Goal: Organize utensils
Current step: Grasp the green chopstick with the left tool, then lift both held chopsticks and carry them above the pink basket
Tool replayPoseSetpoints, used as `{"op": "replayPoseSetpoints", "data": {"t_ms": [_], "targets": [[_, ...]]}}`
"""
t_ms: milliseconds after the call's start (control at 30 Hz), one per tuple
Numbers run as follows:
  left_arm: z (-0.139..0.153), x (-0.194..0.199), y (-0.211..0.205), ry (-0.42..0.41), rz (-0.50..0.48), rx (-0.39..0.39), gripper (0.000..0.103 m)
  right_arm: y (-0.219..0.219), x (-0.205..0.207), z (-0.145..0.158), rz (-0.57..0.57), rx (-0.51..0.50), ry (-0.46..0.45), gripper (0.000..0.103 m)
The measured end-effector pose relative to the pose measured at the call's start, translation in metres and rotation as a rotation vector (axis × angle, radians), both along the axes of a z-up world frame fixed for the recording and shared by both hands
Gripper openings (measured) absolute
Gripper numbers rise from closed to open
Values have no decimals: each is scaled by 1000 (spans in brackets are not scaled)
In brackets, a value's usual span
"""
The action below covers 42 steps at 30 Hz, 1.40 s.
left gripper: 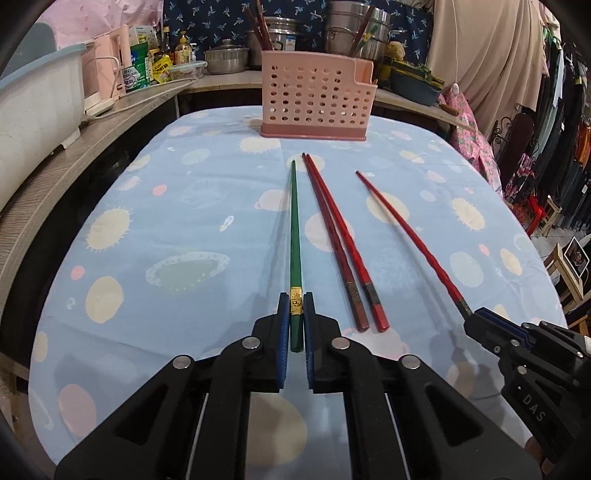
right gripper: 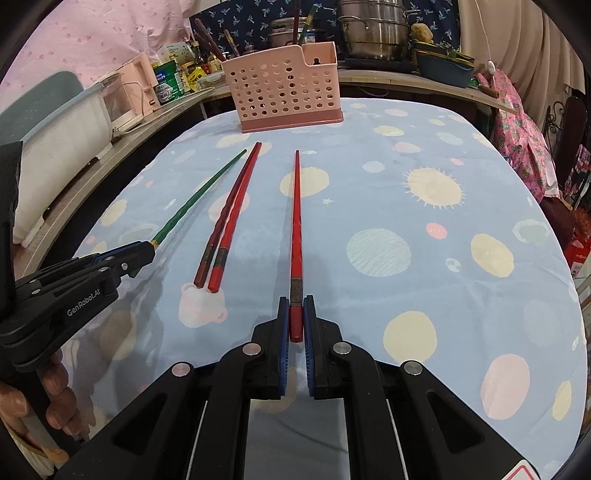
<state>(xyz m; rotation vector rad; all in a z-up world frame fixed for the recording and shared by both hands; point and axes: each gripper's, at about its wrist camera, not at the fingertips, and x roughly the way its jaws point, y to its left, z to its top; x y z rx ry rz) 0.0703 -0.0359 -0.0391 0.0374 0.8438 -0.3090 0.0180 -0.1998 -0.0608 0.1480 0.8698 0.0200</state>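
Observation:
My left gripper (left gripper: 296,308) is shut on the thick end of a green chopstick (left gripper: 294,229), which points away toward a pink perforated utensil holder (left gripper: 314,98) at the far side of the table. My right gripper (right gripper: 296,314) is shut on the thick end of a red chopstick (right gripper: 295,218), also pointing toward the holder (right gripper: 284,88). Between them two more red chopsticks (left gripper: 341,243) lie side by side on the cloth, also visible in the right wrist view (right gripper: 231,214). Each gripper shows in the other's view: the right gripper (left gripper: 471,317), the left gripper (right gripper: 149,249).
A blue tablecloth (right gripper: 424,295) with pastel spots covers the table. A shelf on the left holds a white tub (left gripper: 33,107), a pink appliance and bottles. Metal pots (right gripper: 373,33) stand behind the holder. Clothes hang at the right. A person's hand (right gripper: 55,406) grips the left tool.

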Motion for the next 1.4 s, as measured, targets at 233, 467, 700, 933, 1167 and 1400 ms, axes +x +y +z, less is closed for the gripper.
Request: {"op": "replayPoseSetpoints", "data": {"t_ms": [233,467,700,933,1167,1400], "targets": [[30,-15,10,-41,1,-17,7,0,-9,29,-3,6,-55,7],[68,-22,20,-99,17,-43,7,-3,-15,63,-11,10,-126,7],[112,-27,27,-189,14,-89,7,-6,-17,104,-15,24,-209,7],[140,-19,30,-236,12,-135,7,-10,-9,133,-22,36,-268,7],[166,-2,28,-293,14,-163,7,-16,8,160,-28,60,-317,7],[201,19,25,-386,20,-191,7,-21,25,192,-22,64,-397,7]]}}
